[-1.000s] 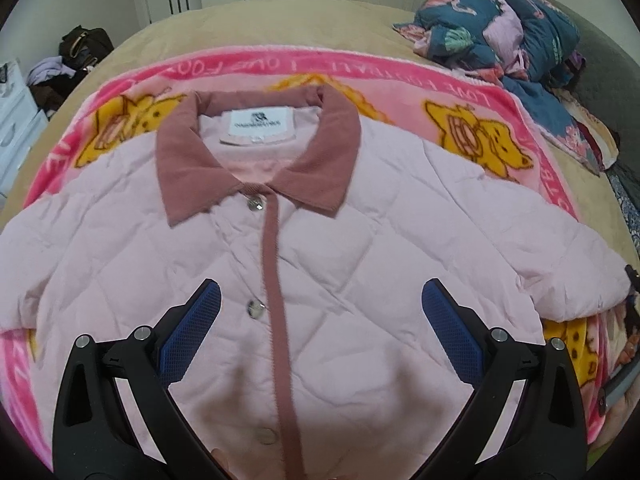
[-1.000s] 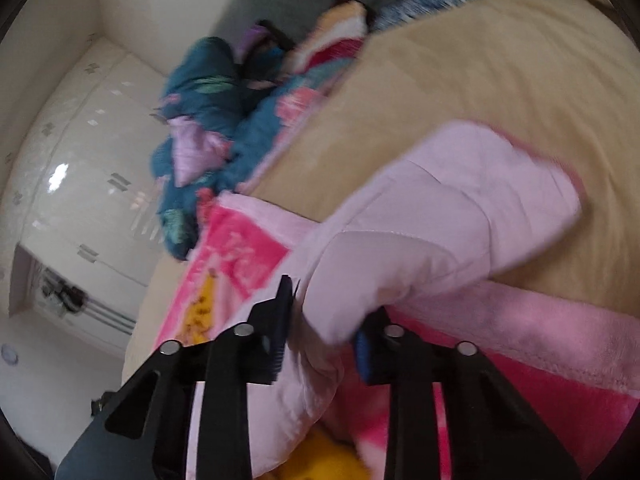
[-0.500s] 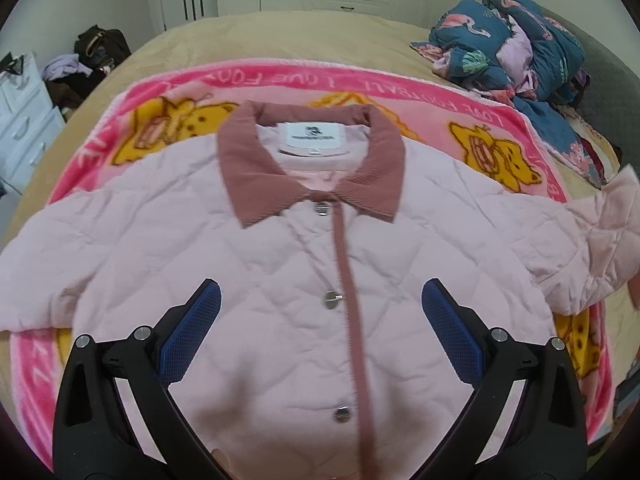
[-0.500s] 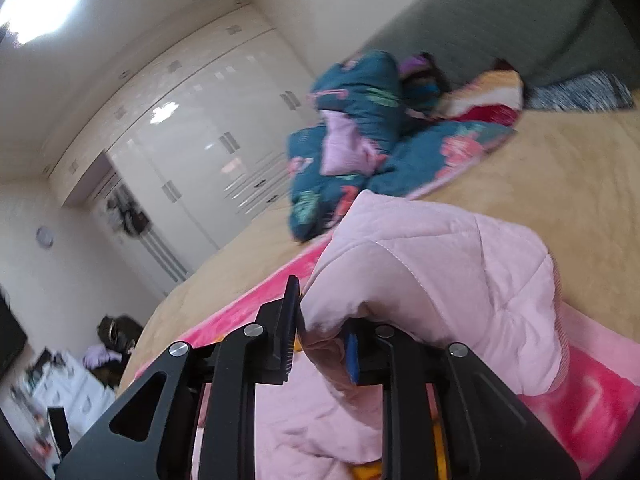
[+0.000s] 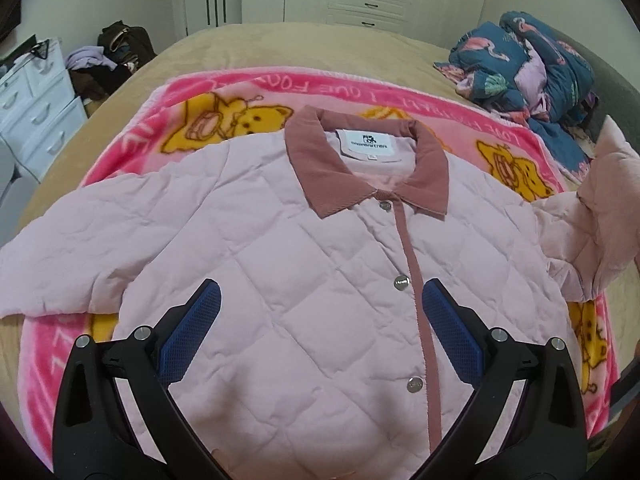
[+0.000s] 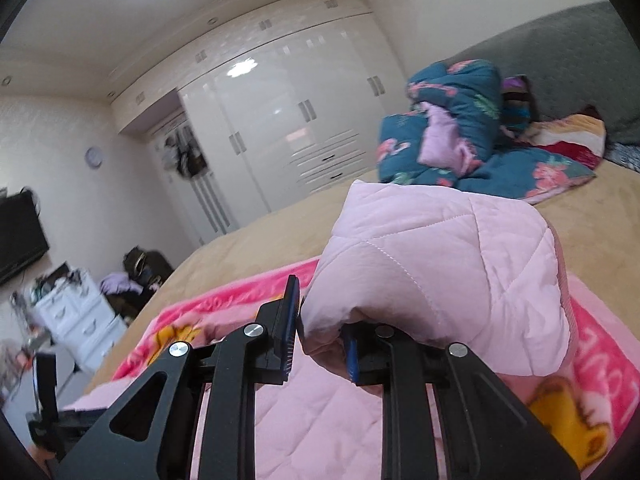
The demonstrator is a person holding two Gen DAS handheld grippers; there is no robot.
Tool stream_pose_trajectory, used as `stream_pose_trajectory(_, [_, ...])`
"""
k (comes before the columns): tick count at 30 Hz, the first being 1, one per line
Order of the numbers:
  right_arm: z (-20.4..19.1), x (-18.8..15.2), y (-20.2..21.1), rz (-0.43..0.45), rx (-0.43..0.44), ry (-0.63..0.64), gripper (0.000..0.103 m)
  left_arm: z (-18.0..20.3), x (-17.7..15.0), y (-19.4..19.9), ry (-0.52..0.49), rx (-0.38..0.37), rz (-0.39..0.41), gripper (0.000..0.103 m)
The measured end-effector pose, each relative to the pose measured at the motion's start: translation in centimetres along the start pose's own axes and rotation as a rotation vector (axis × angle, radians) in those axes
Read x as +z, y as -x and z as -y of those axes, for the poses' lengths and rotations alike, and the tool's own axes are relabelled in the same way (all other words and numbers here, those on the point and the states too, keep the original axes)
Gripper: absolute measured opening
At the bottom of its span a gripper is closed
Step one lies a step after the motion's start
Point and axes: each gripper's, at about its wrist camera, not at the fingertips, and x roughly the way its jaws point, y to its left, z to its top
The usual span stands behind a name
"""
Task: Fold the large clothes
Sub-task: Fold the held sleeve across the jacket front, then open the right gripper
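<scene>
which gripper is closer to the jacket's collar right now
Left. The left gripper hovers open above the jacket's front, the collar just ahead of it. The right gripper is off at the jacket's side, shut on the sleeve.

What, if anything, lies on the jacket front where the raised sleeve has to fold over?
Nothing visible. The jacket front lies bare under the open left gripper; the right gripper holds the sleeve raised at its side.

right gripper (image 6: pixel 322 336) clamped on pink quilted sleeve (image 6: pixel 436 280) lifted mid-frame, pink cartoon blanket (image 6: pixel 600 344) on tan bed (image 6: pixel 280 236) below, blue floral bedding (image 6: pixel 460 132) upper right, white wardrobe (image 6: pixel 280 120) upper centre, white drawers (image 6: pixel 80 320) lower left
</scene>
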Motion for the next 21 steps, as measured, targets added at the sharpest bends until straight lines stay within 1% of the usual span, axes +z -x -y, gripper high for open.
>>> stream_pose_trajectory(2, [-1.6, -0.8, -0.6, -0.018, 0.021, 0.033, 0.019, -0.5, -0.1, 0.0, 0.018, -0.019, -0.005, 0.094])
stream_pose_trajectory(7, [-5.8, -4.0, -2.6, -0.105, 0.085, 0.131, 0.019, -1.5, -0.7, 0.2, 0.031, -0.011, -0.007, 0.094])
stream_pose_trajectory(12, [-8.7, -8.1, -4.9, -0.231, 0.144, 0.193, 0.019, -2.5, -1.6, 0.7, 0.067, -0.047, -0.005, 0.094])
stream_pose_trajectory(15, [-9.8, -10.6, -6.4, -0.328, 0.183, 0.191, 0.019, -2.8, -2.2, 1.1, 0.090, -0.087, 0.004, 0.094])
stream_pose_trajectory(18, [-10.3, -12.5, -7.4, -0.398, 0.185, 0.180, 0.019, -3.1, -2.6, 0.6, 0.119, -0.132, -0.008, 0.094])
stream_pose_trajectory(21, [-9.8, -13.7, -7.9, -0.458, 0.196, 0.136, 0.024, -3.2, -2.9, -0.5, 0.148, -0.151, -0.025, 0.094])
